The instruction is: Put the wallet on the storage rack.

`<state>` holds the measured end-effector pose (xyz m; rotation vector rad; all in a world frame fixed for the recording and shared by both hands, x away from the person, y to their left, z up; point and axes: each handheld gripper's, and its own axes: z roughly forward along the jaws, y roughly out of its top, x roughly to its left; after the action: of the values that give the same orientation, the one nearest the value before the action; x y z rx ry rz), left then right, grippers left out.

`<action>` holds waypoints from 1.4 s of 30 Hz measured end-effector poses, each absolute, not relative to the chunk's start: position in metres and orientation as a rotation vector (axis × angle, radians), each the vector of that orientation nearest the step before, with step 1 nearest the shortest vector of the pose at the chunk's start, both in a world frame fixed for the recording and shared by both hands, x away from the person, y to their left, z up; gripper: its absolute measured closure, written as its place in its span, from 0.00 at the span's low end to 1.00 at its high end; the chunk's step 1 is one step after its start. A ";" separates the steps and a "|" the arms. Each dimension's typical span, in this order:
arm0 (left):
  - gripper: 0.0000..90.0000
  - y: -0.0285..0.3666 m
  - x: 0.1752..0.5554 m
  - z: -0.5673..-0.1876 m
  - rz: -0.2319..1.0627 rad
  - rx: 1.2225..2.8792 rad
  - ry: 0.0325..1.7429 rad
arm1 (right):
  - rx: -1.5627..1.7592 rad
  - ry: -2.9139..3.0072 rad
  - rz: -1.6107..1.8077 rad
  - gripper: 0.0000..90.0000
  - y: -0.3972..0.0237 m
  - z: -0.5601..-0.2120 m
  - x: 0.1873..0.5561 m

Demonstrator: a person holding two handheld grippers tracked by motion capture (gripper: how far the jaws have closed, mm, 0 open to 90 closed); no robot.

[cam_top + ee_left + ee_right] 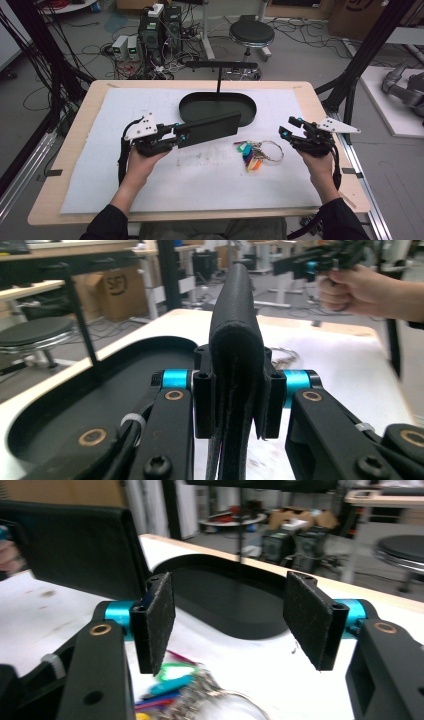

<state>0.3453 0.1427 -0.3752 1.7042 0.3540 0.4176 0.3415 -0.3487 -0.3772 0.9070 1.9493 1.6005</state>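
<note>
Holding the black wallet [207,129] by one short end is the chief risk I see: the left gripper [176,136] has its jaws clamped together on that end alone, and the rest of the wallet juts out unsupported toward the middle of the table [75,150]. In the left gripper view the pads squeeze the folded edge [237,365], so a quick swing could, I think, let the long free part droop or twist out of the grip. Should it slip, it would likely fall partly on the near rim of the black oval tray [192,111] that lies toward the far edge of the table, and tip instead of lying flat inside.

Next in size, that tray has a thin upright post with a crossbar [220,65] behind it; carrying the wallet too far toward the far edge might knock it.

Smaller still, the bunch of keys [256,151] with coloured tags lies on the white mat, right of centre and nearer the near edge than the tray. The right gripper [291,127] hovers just beside it toward the right edge with its jaws apart and nothing between the pads [159,620]; a careless sweep there could drag the ring across the mat.

As for place, the wallet is held up off the table, reaching from the left gripper's jaws rightward, its far corner overlapping the tray's near rim in the high view, well apart from the right gripper
</note>
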 end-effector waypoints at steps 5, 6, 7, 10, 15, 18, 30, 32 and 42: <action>0.83 0.136 0.358 -0.370 0.460 1.697 0.388 | 0.988 1.884 1.562 0.41 -0.366 -0.379 0.342; 0.83 0.131 0.365 -0.368 0.474 1.690 0.407 | 1.020 1.862 1.555 0.41 -0.373 -0.380 0.342; 0.83 0.131 0.365 -0.368 0.474 1.690 0.407 | 1.020 1.862 1.555 0.41 -0.373 -0.380 0.342; 0.83 0.123 0.377 -0.369 0.494 1.680 0.435 | 1.061 1.827 1.535 0.41 -0.382 -0.382 0.342; 0.83 0.117 0.387 -0.369 0.500 1.672 0.458 | 1.080 1.812 1.527 0.41 -0.387 -0.384 0.343; 0.83 0.111 0.399 -0.369 0.508 1.670 0.477 | 1.096 1.802 1.526 0.41 -0.389 -0.385 0.343; 0.83 0.093 0.435 -0.379 0.507 1.648 0.544 | 1.140 1.791 1.512 0.38 -0.393 -0.388 0.346; 0.83 0.090 0.440 -0.382 0.504 1.638 0.559 | 1.141 1.790 1.514 0.38 -0.393 -0.388 0.346; 0.83 0.079 0.461 -0.392 0.509 1.621 0.569 | 1.148 1.796 1.512 0.38 -0.392 -0.389 0.348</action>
<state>0.4610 0.0791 -0.3923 1.6208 0.5688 0.5088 0.3481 -0.3921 -0.3893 1.1485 1.7961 1.5122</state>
